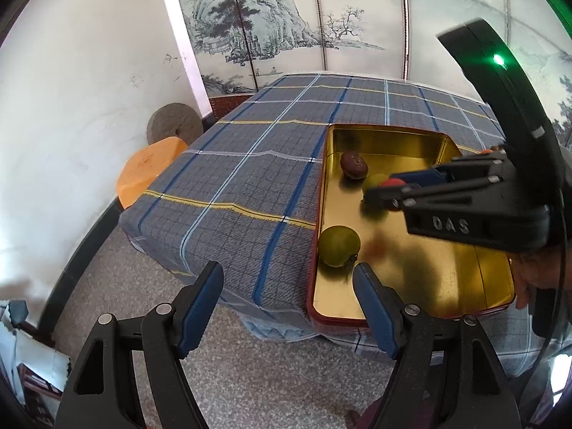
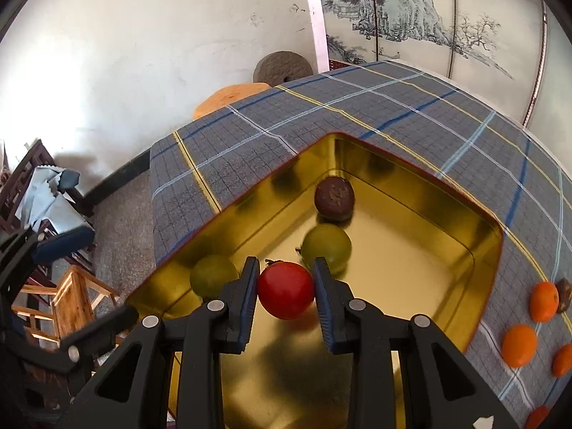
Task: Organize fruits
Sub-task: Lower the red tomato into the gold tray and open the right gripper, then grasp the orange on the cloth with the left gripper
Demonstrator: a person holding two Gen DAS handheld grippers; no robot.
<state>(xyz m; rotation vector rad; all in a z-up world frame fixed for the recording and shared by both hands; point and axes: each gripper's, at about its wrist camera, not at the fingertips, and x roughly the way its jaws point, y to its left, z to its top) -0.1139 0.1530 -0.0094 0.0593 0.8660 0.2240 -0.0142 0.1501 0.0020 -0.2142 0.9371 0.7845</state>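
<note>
A gold tin tray (image 2: 422, 307) (image 1: 429, 279) with a red rim lies on the plaid tablecloth. Inside it sit a dark brown fruit (image 2: 334, 198) (image 1: 353, 165) and two green fruits, one (image 2: 327, 248) (image 1: 374, 182) mid-tray and one (image 2: 213, 274) (image 1: 338, 245) by the left wall. My right gripper (image 2: 286, 291) is shut on a red fruit (image 2: 286, 289) and holds it above the tray floor. In the left wrist view that right gripper (image 1: 388, 191) reaches over the tray from the right. My left gripper (image 1: 287, 280) stands open and empty at the tray's near left corner.
Several orange fruits (image 2: 519, 345) and a brown one (image 2: 565, 295) lie on the cloth right of the tray. An orange stool (image 1: 150, 169) and a round stone (image 1: 174, 123) stand beside the table. Wooden chairs (image 2: 68, 304) stand on the floor at the left. A painted screen (image 1: 286, 18) is behind.
</note>
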